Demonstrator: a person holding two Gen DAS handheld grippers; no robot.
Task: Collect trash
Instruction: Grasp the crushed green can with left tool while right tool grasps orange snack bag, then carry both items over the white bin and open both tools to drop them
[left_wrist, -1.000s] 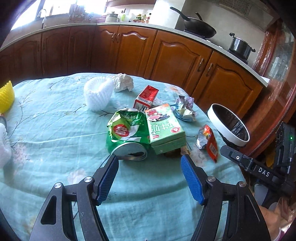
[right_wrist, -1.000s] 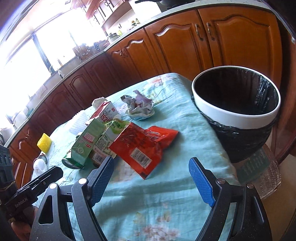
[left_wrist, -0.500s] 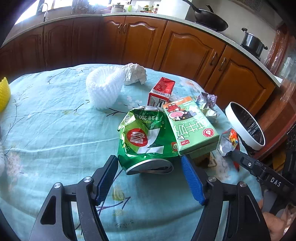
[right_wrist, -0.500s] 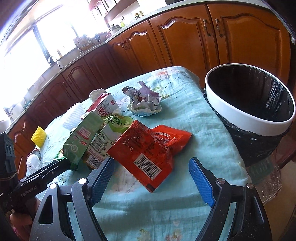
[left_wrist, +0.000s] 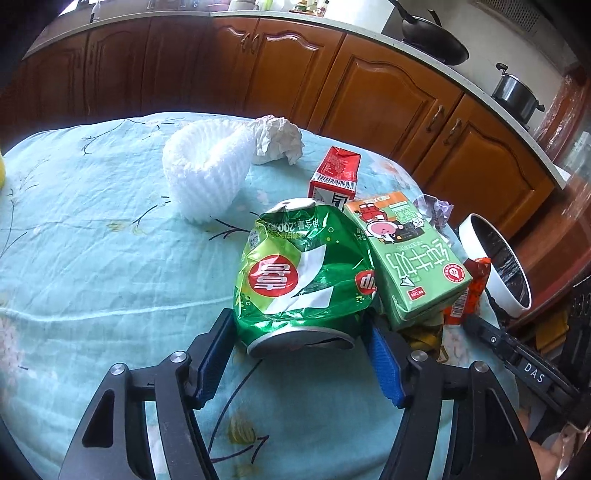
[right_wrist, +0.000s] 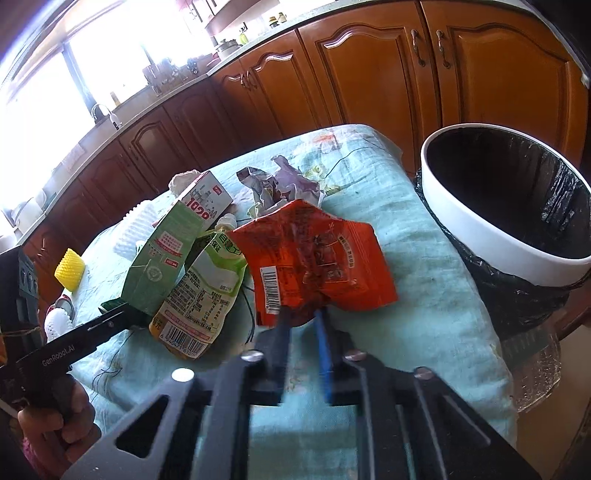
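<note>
A crushed green can (left_wrist: 303, 273) lies on the teal tablecloth between the fingers of my left gripper (left_wrist: 299, 328), whose blue pads press its two sides. Beside it lie a green drink carton (left_wrist: 410, 258) and a red carton (left_wrist: 334, 173). My right gripper (right_wrist: 301, 314) is shut on the near edge of a red snack wrapper (right_wrist: 314, 251). The white bin with a black liner (right_wrist: 509, 206) stands to the right of the table edge.
A white foam fruit net (left_wrist: 203, 170) and crumpled white paper (left_wrist: 277, 138) lie further back. A crumpled foil wrapper (right_wrist: 280, 181), a green pouch (right_wrist: 199, 291) and a yellow foam net (right_wrist: 70, 267) are on the table. Wooden kitchen cabinets stand behind.
My left gripper moved forward and closed around the green can. My right gripper moved forward and shut on the red wrapper.
</note>
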